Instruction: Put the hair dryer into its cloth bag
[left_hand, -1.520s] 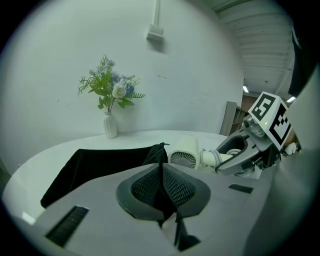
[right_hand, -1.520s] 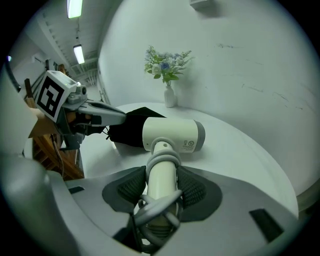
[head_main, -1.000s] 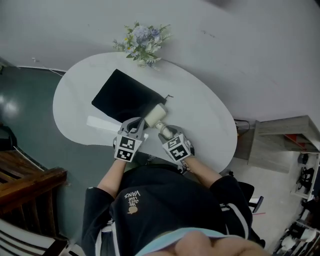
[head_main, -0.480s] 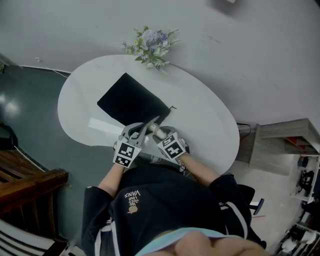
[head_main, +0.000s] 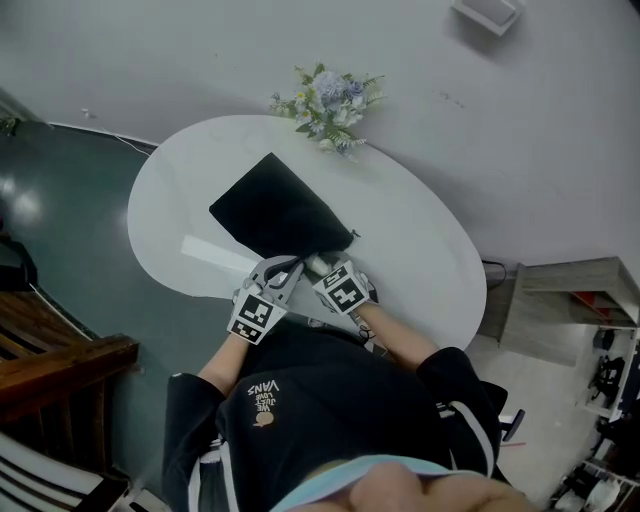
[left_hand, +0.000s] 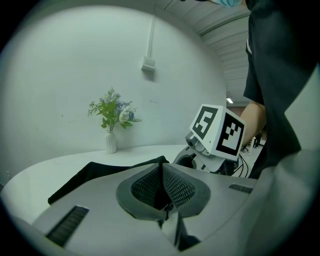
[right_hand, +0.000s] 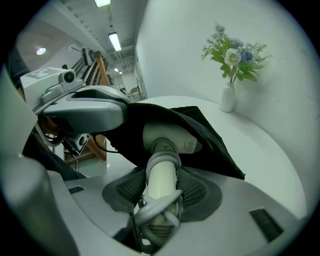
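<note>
Left gripper (left_hand: 162, 186) pinches the cloth bag (head_main: 275, 210) by its mouth edge. Right gripper (right_hand: 161, 189) clamps the hair dryer (right_hand: 171, 138) handle, head inside. Open table (head_main: 410, 235) stretches beyond.

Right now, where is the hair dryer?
Right gripper view, centre: the hair dryer, handle in the right gripper, head at the mouth of the cloth bag.

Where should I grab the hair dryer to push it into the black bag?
Its slim handle, from the butt end opposite the cloth bag, as the right gripper does: the handle fits between the jaws and the bulky head leads in.
</note>
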